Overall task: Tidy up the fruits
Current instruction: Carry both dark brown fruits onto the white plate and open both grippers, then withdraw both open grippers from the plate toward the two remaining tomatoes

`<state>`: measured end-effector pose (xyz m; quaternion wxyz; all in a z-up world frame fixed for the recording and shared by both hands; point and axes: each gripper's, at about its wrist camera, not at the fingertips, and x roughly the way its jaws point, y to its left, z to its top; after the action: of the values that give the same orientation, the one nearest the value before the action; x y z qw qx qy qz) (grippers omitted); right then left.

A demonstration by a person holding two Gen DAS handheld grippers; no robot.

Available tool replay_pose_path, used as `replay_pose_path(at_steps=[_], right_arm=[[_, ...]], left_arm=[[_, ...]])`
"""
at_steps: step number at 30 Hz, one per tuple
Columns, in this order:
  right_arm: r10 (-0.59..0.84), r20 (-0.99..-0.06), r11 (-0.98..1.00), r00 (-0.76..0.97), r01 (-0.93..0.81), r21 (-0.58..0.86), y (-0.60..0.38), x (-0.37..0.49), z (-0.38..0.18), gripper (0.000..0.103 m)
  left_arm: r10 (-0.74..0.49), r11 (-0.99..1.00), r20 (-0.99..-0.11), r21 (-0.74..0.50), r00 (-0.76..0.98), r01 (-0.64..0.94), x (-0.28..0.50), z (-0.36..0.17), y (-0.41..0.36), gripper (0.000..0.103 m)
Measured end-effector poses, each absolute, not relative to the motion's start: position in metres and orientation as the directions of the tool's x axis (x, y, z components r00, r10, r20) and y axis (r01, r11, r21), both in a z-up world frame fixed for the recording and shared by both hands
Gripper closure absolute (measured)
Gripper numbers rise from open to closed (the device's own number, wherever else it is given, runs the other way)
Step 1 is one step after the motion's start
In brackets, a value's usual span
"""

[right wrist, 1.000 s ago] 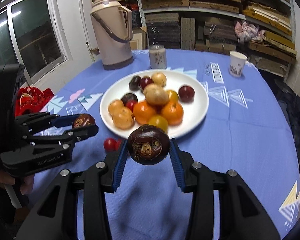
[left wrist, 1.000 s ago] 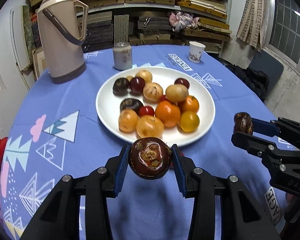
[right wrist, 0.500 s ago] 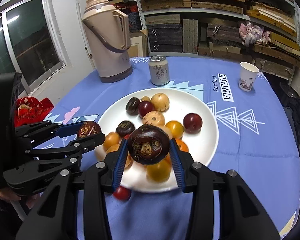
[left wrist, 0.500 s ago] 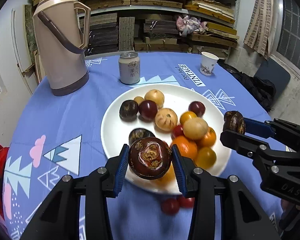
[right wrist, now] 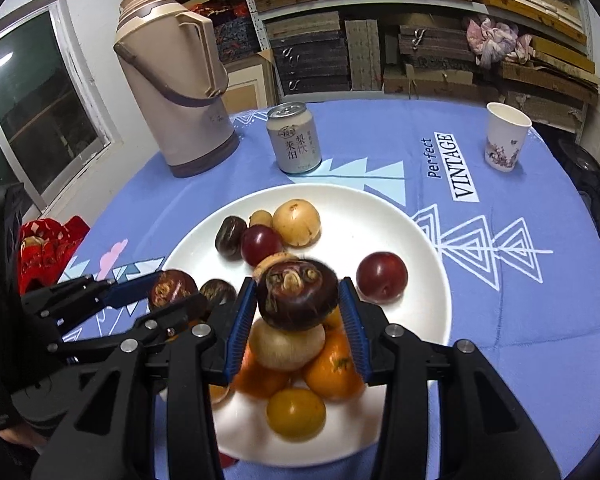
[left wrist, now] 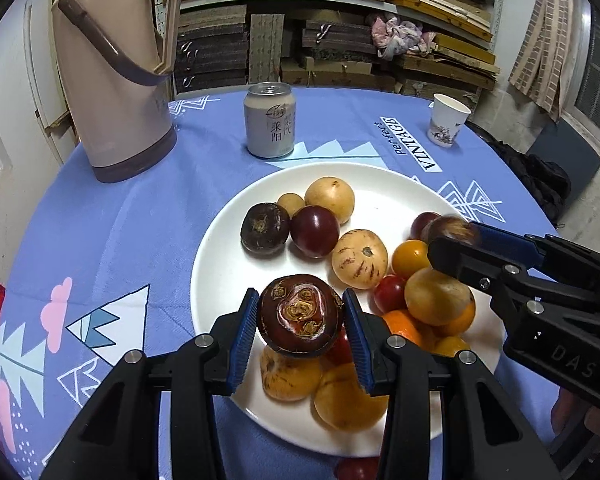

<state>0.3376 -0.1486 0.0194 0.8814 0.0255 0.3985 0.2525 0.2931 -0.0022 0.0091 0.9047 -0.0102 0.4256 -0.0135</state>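
A white plate point(left wrist: 216, 264) on the blue tablecloth holds several fruits: oranges, yellow and red tomatoes, plums, pale melons and dark water chestnuts. My left gripper point(left wrist: 300, 322) is shut on a dark water chestnut point(left wrist: 300, 320) above the plate's near left part. My right gripper point(right wrist: 298, 306) is shut on another dark water chestnut point(right wrist: 298, 294), which looks tilted, above the fruit pile. The plate shows in the right wrist view point(right wrist: 424, 248) too. Each gripper shows in the other's view, the right one point(left wrist: 452, 240) and the left one point(right wrist: 174, 294).
A beige thermos point(left wrist: 112, 68), a drink can point(left wrist: 270, 120) and a paper cup point(left wrist: 448, 125) stand behind the plate. Red cherry tomatoes point(left wrist: 356, 468) lie on the cloth by the plate's near rim. A red bag point(right wrist: 48, 248) sits at the table's left edge.
Both grippers have moved forward from the table's near edge to over the plate, each still holding its water chestnut. The right one's chestnut has tilted in the pads.
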Motion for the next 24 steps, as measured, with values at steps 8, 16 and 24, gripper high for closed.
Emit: replay_pose_path(at_steps=[8, 16, 24], right_arm=[[0.481, -0.670, 0.866, 0.565, -0.424, 0.264, -0.153, 0.328, 0.025, 0.058], [0.482, -0.648, 0.872, 0.589, -0.397, 0.288, -0.178, 0.298, 0.030, 0.043], [0.477, -0.646, 0.875, 0.596, -0.392, 0.284, -0.192, 0.257, 0.026, 0.032]], left_arm=[[-0.025, 1.000, -0.777, -0.031, 0.630, 0.002, 0.291, 0.008, -0.002, 0.060], [0.006, 1.000, -0.744, 0.009, 0.668, 0.000, 0.269, 0.024, -0.008, 0.041], [0.010, 1.000, -0.745, 0.002, 0.667, -0.013, 0.236, 0.019, -0.006, 0.032]])
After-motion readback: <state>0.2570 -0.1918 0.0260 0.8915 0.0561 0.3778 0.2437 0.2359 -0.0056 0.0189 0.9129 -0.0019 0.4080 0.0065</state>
